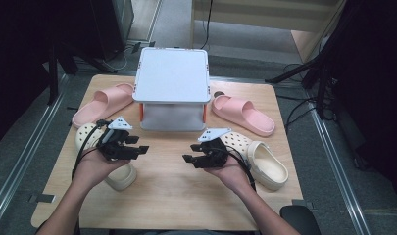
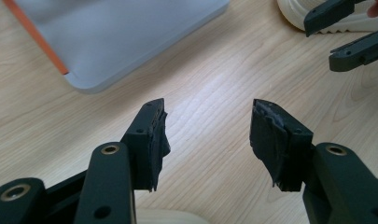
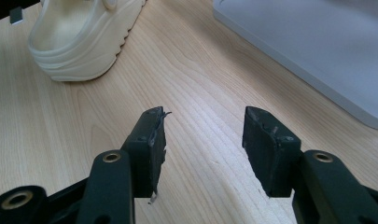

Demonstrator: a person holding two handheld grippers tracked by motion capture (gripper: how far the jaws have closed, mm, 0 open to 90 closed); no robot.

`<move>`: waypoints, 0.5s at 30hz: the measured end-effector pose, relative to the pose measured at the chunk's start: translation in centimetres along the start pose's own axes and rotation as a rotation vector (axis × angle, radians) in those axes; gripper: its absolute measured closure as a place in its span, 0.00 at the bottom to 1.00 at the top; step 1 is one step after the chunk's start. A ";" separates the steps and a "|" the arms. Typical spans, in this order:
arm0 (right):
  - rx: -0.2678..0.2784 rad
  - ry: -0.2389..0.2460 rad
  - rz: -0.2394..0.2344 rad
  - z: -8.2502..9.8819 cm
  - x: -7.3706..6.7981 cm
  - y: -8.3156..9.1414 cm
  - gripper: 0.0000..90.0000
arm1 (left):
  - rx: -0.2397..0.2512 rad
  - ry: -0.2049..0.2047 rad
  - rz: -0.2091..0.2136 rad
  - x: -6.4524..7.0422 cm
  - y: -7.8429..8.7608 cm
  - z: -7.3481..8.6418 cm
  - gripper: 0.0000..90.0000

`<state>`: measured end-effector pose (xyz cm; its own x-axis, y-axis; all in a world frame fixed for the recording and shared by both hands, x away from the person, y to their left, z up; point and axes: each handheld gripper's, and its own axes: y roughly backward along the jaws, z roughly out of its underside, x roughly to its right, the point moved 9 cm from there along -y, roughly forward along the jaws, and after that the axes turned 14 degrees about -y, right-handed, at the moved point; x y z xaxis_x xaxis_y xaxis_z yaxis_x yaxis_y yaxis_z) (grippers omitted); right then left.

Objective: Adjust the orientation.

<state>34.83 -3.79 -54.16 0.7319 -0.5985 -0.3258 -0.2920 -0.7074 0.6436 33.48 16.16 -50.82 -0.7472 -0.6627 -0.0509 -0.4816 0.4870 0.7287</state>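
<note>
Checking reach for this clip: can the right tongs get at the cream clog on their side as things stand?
Probably yes. The right tongs stand open and empty just beside the cream clog, with only bare table around them; they point away from it, so the hand must turn.

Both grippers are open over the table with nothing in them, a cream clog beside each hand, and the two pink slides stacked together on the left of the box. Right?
Not quite. The pink slides aren't stacked: the high view shows one pink slide left of the box and the other pink slide on its right. The rest holds: left gripper and right gripper open and empty.
</note>
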 end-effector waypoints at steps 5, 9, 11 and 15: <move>0.006 -0.006 -0.010 -0.2 -0.1 0.0 0.55 | 0.011 0.015 -0.027 -0.8 1.3 0.4 0.51; 0.002 0.000 -0.016 -0.3 -0.2 -0.1 0.55 | 0.032 0.046 -0.048 -1.8 2.7 1.0 0.51; 0.000 -0.001 -0.023 -0.4 -0.3 -0.2 0.55 | 0.046 0.071 -0.059 -2.5 3.7 1.5 0.51; -0.003 -0.005 -0.031 -0.5 -0.4 -0.3 0.55 | 0.047 0.090 -0.073 -3.2 4.7 2.1 0.51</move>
<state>34.98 -3.15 -53.89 0.7375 -0.5783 -0.3490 -0.2678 -0.7247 0.6349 32.66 21.80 -48.69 -0.6664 -0.7446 -0.0393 -0.5554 0.4606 0.6924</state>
